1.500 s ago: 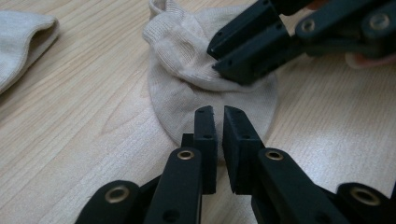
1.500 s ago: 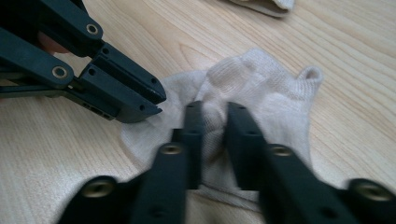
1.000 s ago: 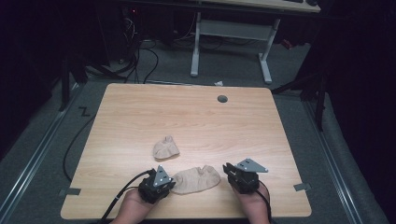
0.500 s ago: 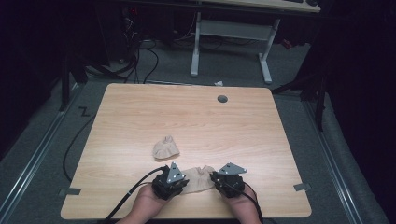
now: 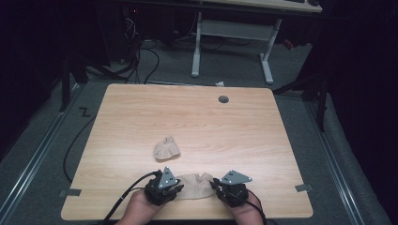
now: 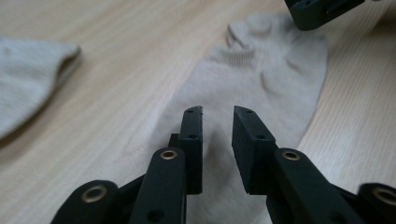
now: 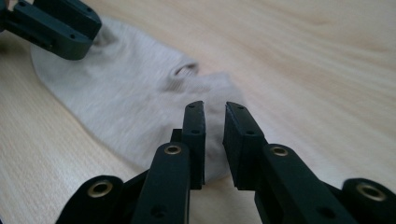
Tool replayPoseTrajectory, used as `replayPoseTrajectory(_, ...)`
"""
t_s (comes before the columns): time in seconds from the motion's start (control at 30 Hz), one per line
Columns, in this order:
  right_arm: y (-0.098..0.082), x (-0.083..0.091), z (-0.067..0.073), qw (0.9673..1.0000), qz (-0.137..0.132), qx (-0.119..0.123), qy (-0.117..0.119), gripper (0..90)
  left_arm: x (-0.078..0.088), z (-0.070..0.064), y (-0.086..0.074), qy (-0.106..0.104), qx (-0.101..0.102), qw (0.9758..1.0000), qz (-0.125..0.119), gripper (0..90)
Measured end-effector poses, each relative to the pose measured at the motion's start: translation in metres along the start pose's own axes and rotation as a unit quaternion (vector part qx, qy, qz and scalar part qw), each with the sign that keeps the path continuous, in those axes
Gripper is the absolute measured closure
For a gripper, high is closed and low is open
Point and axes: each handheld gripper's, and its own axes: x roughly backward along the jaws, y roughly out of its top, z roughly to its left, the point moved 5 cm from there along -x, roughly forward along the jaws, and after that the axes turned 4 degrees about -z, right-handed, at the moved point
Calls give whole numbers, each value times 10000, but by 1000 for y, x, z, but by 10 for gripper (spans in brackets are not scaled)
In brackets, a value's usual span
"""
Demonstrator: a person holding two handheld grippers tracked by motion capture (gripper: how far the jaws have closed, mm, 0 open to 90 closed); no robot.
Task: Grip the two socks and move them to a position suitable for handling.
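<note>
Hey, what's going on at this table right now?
A person holds a gripper in each hand over a flat beige sock at the near edge of a wooden table. The left gripper is at one end of it, the right gripper at the other, both with jaws slightly apart and nothing pinched. A second, bunched sock lies apart, farther back.

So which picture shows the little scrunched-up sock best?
The high view. There the scrunched sock lies whole on the table, apart from the flat sock between the two grippers. The left gripper view catches only its blurry edge at the left. The right gripper view looks at the flat sock instead.
</note>
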Motion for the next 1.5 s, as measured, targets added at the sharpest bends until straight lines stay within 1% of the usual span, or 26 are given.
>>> replayPoseTrajectory(0.07,2,5,-6,9998,-133,-91,-70,787,5,5,4,80,67,9998,-171,733)
replayPoseTrajectory(0.17,2,8,-14,9995,-202,-218,-132,787,9,15,5,212,165,9993,-273,713)
replayPoseTrajectory(0.23,1,11,-23,9988,-235,-377,-199,787,15,35,5,508,364,9972,-423,695)
replayPoseTrajectory(0.3,1,12,-25,9987,-257,-383,-203,787,19,51,4,739,469,9949,-503,679)
replayPoseTrajectory(0.33,1,12,-26,9987,-256,-377,-210,787,20,58,2,823,530,9938,-536,673)
replayPoseTrajectory(0.37,1,12,-26,9988,-253,-369,-205,787,20,58,2,823,530,9938,-536,668)
replayPoseTrajectory(0.43,2,10,-26,9989,-243,-339,-193,786,21,78,-2,992,817,9901,-563,647)
replayPoseTrajectory(0.47,2,9,-25,9991,-226,-322,-184,786,20,82,-2,1046,889,9889,-571,622)
replayPoseTrajectory(0.5,2,9,-25,9991,-226,-322,-184,786,20,82,-2,1046,889,9889,-571,607)
replayPoseTrajectory(0.57,2,7,-24,9992,-210,-306,-157,786,16,99,-1,1229,1091,9842,-656,594)
replayPoseTrajectory(0.6,2,5,-23,9993,-183,-287,-132,786,12,109,-1,1298,1265,9812,-660,572)
replayPoseTrajectory(0.63,2,4,-22,9994,-172,-278,-130,786,9,117,0,1304,1376,9798,-640,559)
replayPoseTrajectory(0.7,1,3,-21,9995,-150,-251,-113,786,4,127,1,1346,1492,9773,-676,552)
replayPoseTrajectory(0.77,1,2,-20,9996,-137,-244,-108,786,0,130,2,1303,1556,9767,-696,572)
replayPoseTrajectory(0.87,1,1,-21,9996,-124,-253,-103,786,-12,136,3,1242,1626,9777,-483,677)
replayPoseTrajectory(0.9,0,2,-22,9995,-119,-274,-110,786,-18,134,2,1210,1578,9794,-343,740)
replayPoseTrajectory(1.0,0,3,-23,9994,-134,-303,-136,786,-22,127,1,1132,1507,9818,-236,799)
replayPoseTrajectory(1.03,0,3,-24,9994,-140,-298,-143,785,-22,127,1,1132,1507,9818,-236,802)
replayPoseTrajectory(1.07,-1,4,-24,9993,-141,-303,-161,786,-24,119,2,1058,1406,9842,-190,802)
replayPoseTrajectory(1.17,0,4,-24,9992,-155,-313,-169,786,-29,99,6,843,1261,9883,-137,800)
replayPoseTrajectory(1.2,0,5,-24,9992,-161,-317,-166,786,-30,94,7,794,1192,9896,-112,800)
replayPoseTrajectory(1.23,0,5,-24,9992,-161,-317,-166,786,-30,94,7,794,1192,9896,-112,800)
replayPoseTrajectory(1.27,1,4,-23,9993,-162,-285,-180,785,-35,78,13,596,1110,9920,-116,797)
replayPoseTrajectory(1.3,1,4,-23,9993,-162,-285,-180,785,-35,78,13,596,1110,9920,-116,796)
replayPoseTrajectory(1.4,1,4,-22,9994,-149,-271,-167,785,-42,56,21,413,899,9950,-98,797)
replayPoseTrajectory(1.5,1,4,-22,9994,-155,-261,-168,785,-44,51,23,427,856,9954,-101,784)
